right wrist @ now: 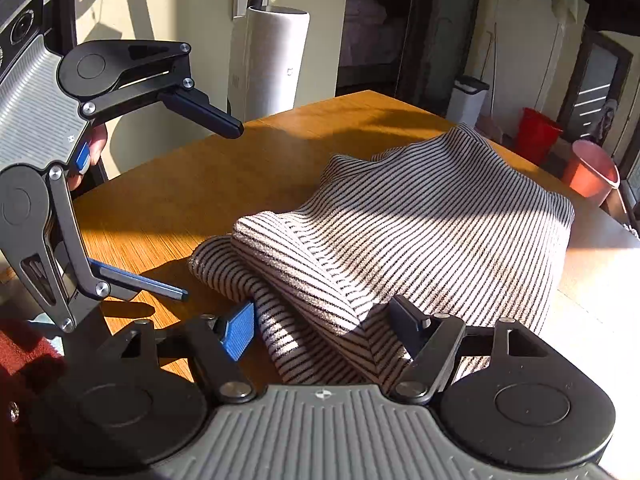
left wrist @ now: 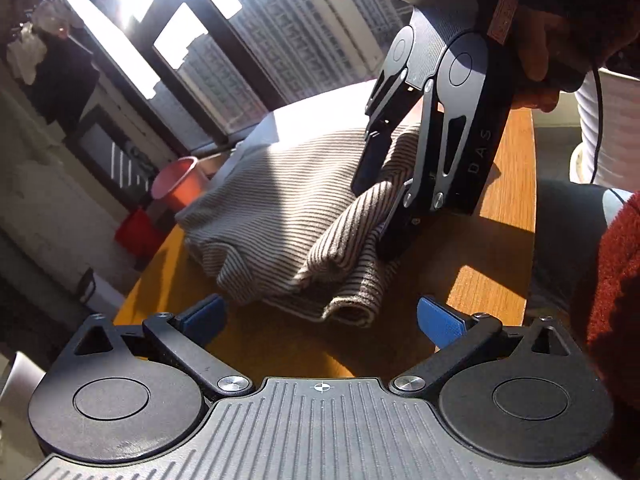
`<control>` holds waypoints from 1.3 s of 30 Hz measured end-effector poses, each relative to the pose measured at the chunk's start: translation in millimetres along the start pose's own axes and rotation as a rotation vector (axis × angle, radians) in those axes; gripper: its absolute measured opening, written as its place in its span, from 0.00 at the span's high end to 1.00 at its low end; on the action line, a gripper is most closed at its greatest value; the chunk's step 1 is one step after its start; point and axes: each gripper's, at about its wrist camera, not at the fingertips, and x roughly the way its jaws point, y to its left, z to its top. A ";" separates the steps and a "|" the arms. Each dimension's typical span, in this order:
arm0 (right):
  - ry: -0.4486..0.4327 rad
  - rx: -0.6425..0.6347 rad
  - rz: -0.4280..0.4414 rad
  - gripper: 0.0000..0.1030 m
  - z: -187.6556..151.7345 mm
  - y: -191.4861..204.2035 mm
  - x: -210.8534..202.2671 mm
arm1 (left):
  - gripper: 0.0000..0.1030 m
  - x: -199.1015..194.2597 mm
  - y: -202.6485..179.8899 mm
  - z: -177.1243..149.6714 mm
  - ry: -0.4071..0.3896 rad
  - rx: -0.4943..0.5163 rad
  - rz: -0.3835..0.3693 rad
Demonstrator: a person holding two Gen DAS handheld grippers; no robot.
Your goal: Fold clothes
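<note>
The striped knit garment is lying bunched on the wooden table, partly folded over itself; the right gripper is standing half spread with a fold of the striped cloth running between its fingers, though whether the pads are pressing it I cannot tell; the left gripper is gaping wide and pinching nothing, the garment's near hem lying just ahead of its blue pads; an orange cup is sitting beyond the garment.

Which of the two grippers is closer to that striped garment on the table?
Right. The right gripper has the striped garment between its fingers. The left gripper is open over bare table, just short of the garment's edge.
</note>
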 end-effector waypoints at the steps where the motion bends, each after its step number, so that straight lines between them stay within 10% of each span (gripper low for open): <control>1: 0.001 0.095 0.036 0.36 3.4 -12.4 -1.7 | 0.00 1.9 -3.4 0.2 -0.007 0.025 0.006; 8: -0.007 0.356 0.184 0.38 0.1 -51.5 -6.9 | 0.00 46.1 -18.7 19.4 -0.058 0.188 0.097; 14: -0.069 0.208 0.025 0.35 -2.9 -36.8 -41.9 | 0.00 65.9 -7.9 30.4 -0.071 0.153 0.029; 17: -0.126 -0.048 -0.149 0.09 -15.3 -8.5 -62.0 | 0.11 67.4 4.6 29.4 -0.055 0.031 -0.060; 23: -0.100 -0.414 -0.286 0.06 -40.1 38.4 -47.1 | 0.27 77.9 63.0 16.3 -0.027 -0.471 -0.306; 28: -0.080 -0.638 -0.397 0.23 -38.9 51.9 -0.6 | 0.28 83.9 92.8 7.7 -0.025 -0.690 -0.373; 31: -0.027 -0.554 -0.378 0.67 -21.2 39.4 15.7 | 0.28 76.8 92.0 7.5 -0.018 -0.663 -0.358; 39: 0.033 -0.487 -0.291 0.71 -13.7 24.6 -20.0 | 0.18 23.8 129.9 -15.9 -0.166 -0.818 -0.286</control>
